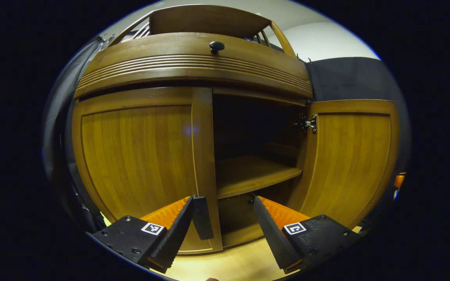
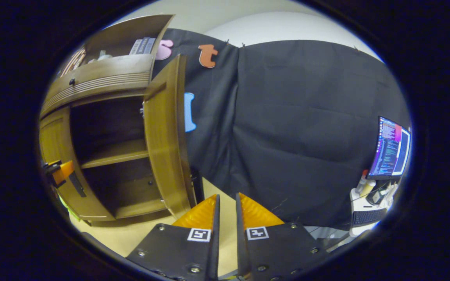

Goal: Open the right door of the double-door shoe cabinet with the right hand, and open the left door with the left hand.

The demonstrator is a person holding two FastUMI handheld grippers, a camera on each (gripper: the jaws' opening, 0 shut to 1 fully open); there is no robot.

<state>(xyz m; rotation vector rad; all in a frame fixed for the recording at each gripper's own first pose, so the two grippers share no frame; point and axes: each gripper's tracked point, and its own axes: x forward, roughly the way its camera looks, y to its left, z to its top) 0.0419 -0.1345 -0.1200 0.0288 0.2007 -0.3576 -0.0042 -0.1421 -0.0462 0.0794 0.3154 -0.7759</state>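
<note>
In the left gripper view, the left gripper (image 1: 225, 218) sits lowest and nearest, its two black fingers spread well apart with orange wedges behind them. The left finger's tip (image 1: 202, 216) lies over the free edge of the left door (image 1: 139, 156); whether it touches the wood is hard to tell from this angle. The right finger stands in front of the dark opening, holding nothing. Below the fingers runs the pale wooden floor (image 1: 229, 265).

Just beyond, the shoe cabinet (image 1: 193, 66) fills the middle. Its left door is closed, flat against the frame. The right door (image 1: 350, 160) is swung wide open, with a metal hinge (image 1: 309, 123) showing at its upper inner corner. Between the doors the interior is dark, with a wooden shelf (image 1: 252, 173) crossing it halfway up. Above the doors is a ribbed drawer front with a small black knob (image 1: 216, 46).

In the right gripper view, the right gripper (image 2: 227, 218) has its fingers drawn nearly together, a thin gap between them and nothing in it. It stands apart from the cabinet, near the open right door's outer edge (image 2: 166, 136). Farther left, the open compartment and shelf (image 2: 115, 154) show, and the left gripper (image 2: 63, 171) appears at the closed left door (image 2: 53, 136). Behind hangs the black cloth wall (image 2: 295, 128), and far right a lit monitor (image 2: 391, 148) stands over a keyboard (image 2: 367, 216).
</note>
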